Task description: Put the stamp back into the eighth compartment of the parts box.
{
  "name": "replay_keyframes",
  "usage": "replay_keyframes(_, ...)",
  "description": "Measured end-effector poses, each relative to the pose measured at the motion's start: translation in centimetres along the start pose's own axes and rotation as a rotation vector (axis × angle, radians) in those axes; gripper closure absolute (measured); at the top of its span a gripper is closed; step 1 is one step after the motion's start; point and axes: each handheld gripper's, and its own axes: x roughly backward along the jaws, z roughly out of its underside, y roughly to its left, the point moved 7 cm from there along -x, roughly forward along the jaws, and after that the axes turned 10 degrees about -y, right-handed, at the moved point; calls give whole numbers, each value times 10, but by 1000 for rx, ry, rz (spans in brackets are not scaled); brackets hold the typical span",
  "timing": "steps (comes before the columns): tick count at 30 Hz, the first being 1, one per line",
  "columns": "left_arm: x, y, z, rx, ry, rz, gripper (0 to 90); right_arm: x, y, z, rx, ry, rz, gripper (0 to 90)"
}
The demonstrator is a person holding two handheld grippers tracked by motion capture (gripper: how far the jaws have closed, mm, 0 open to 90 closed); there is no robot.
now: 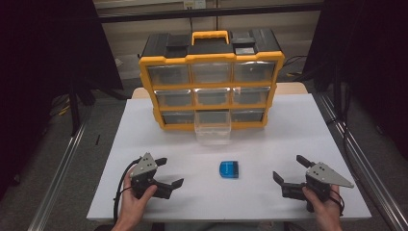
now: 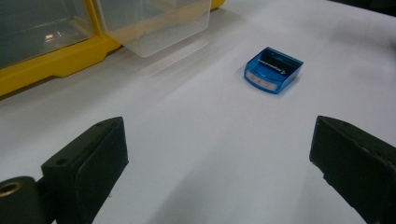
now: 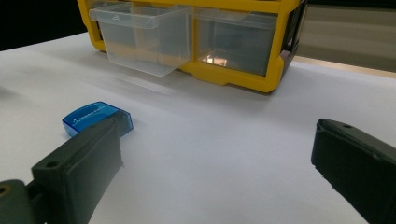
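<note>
While both my grippers wait low over the white table (image 1: pixel 144 125), the job looks like it has only just started. My left gripper (image 1: pixel 169 173) is wide open and holds nothing. My right gripper (image 1: pixel 290 171) is wide open too, and it is empty.

The little blue box (image 1: pixel 229 169) lies flat on the table between my two grippers, a bit ahead of them. It sits to the right of my left gripper and to the left of my right one. Nothing touches it.

Farther ahead stands the yellow drawer cabinet (image 1: pixel 210 79). Its clear drawer (image 1: pixel 213 127) in the bottom row is pulled out toward me, and it looks empty. I think the blue box should go in there. So I have not picked it up yet, and the carrying, dropping in and pushing the drawer shut are all left to do.

I have lots of open room. The table is bare around the box. The near table edge is just behind my hands, so I should move forward, not back.
</note>
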Motion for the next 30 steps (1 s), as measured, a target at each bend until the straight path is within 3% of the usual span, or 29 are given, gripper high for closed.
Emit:
replay_keyframes(2, -4, -2, -1, -1, 10, 4, 44, 0, 0, 0, -1, 1, -1, 16)
replay_keyframes(3, -6, -3, -1, -7, 16, 26, 44, 0, 0, 0, -1, 0, -2, 17)
replay_keyframes(5, -9, -3, -3, -24, 28, 18, 44, 0, 1, 0, 0, 2, -4, 16)
replay_keyframes(9, -19, -9, -7, -29, 27, 75, 52, 0, 1, 0, 1, 2, -6, 16)
replay_keyframes(11, -22, -11, -9, -51, 39, 98, 51, 0, 1, 0, 0, 3, -5, 16)
replay_keyframes(14, -29, -13, -12, -73, 40, 96, 47, -1, 1, 0, -2, 3, -4, 16)
replay_keyframes(20, -42, -26, -13, -109, 71, 177, 46, -2, 1, 0, 0, 2, -4, 16)
replay_keyframes(30, -63, -33, -29, -99, 91, 240, 46, -3, 1, 0, -1, 2, -6, 16)
